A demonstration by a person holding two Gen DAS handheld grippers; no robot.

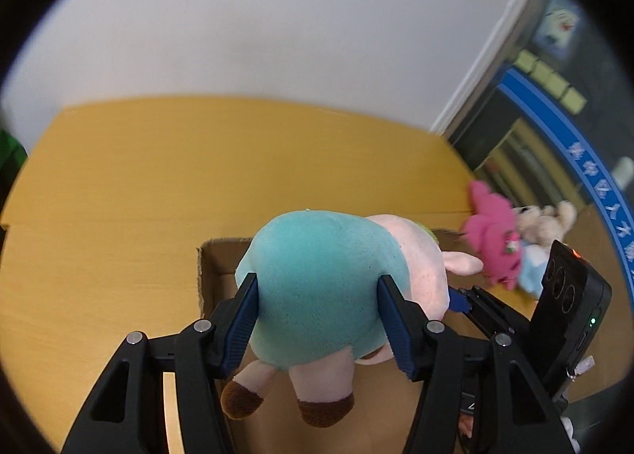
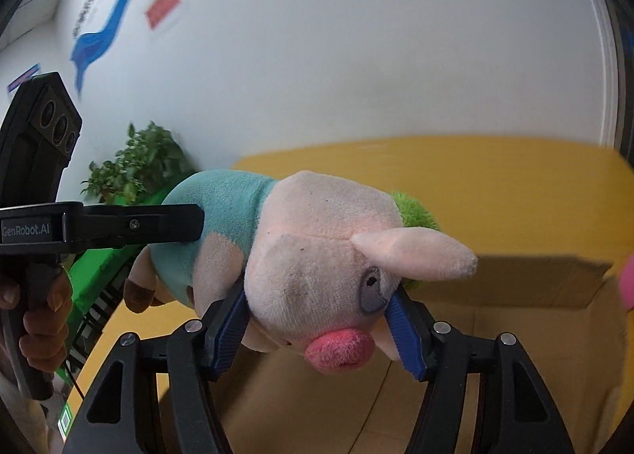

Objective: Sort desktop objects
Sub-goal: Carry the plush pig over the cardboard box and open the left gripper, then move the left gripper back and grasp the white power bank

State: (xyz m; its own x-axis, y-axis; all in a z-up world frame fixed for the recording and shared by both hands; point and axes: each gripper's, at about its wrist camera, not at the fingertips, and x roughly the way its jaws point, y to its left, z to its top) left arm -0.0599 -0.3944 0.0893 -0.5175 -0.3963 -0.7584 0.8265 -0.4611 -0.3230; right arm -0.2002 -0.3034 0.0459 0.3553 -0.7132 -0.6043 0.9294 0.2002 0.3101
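Note:
A plush pig (image 1: pixel 317 287) with a teal body, pale pink head and brown feet hangs above an open cardboard box (image 1: pixel 214 268). My left gripper (image 1: pixel 317 319) is shut on its teal body. My right gripper (image 2: pixel 317 331) is shut on its pink head (image 2: pixel 317 268), near the eye and snout. The right gripper also shows at the right of the left wrist view (image 1: pixel 459 301). The left gripper shows at the left of the right wrist view (image 2: pixel 170 222), held by a hand. The box also shows below the pig in the right wrist view (image 2: pixel 535 283).
The box stands on a yellow wooden table (image 1: pixel 178 161). A bright pink plush (image 1: pixel 493 244) and a beige and light blue plush (image 1: pixel 533 232) lie beyond the box at right. A potted plant (image 2: pixel 138 165) stands by the white wall at left.

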